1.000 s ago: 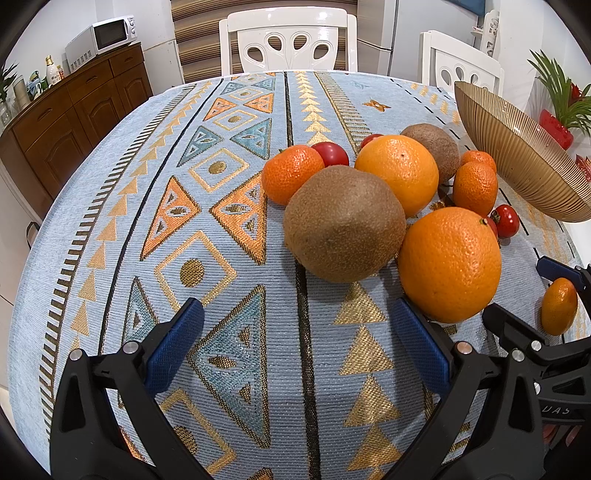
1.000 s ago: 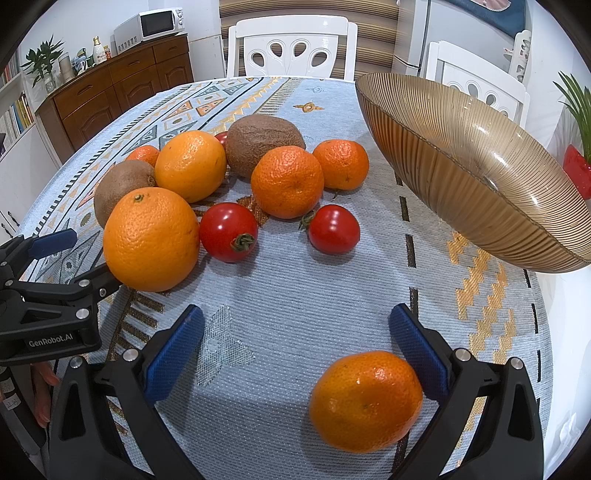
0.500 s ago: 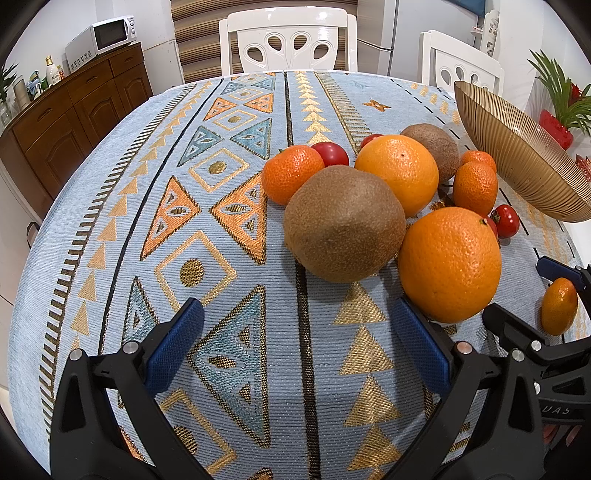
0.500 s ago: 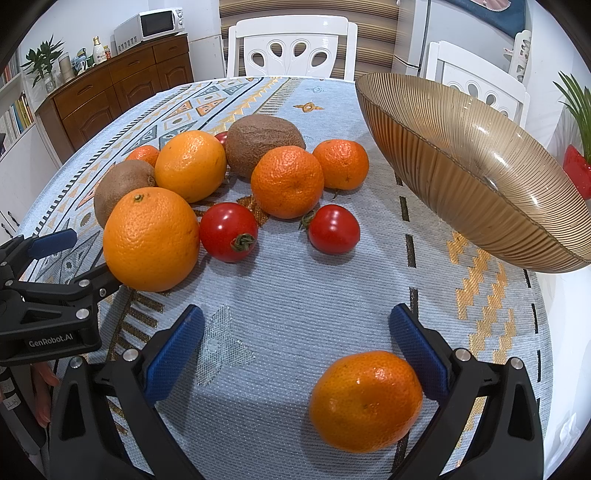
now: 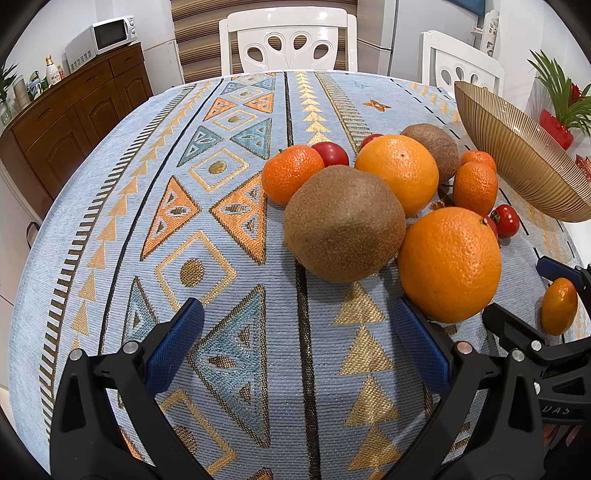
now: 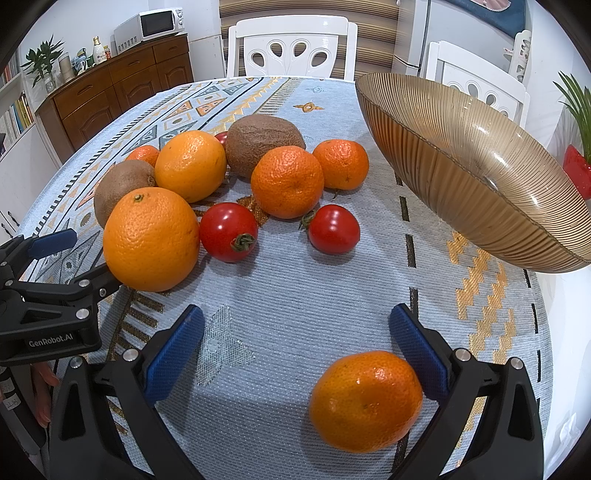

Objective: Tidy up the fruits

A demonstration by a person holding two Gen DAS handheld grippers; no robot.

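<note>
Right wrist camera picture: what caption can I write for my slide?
Open right gripper frames a mandarin on the patterned tablecloth, with oranges, tomatoes, kiwis and an empty bowl beyond.

- White chair behind the counter, which wears a patterned blue cloth
- Wooden sideboard carrying a white microwave
- Green potted plant
</note>
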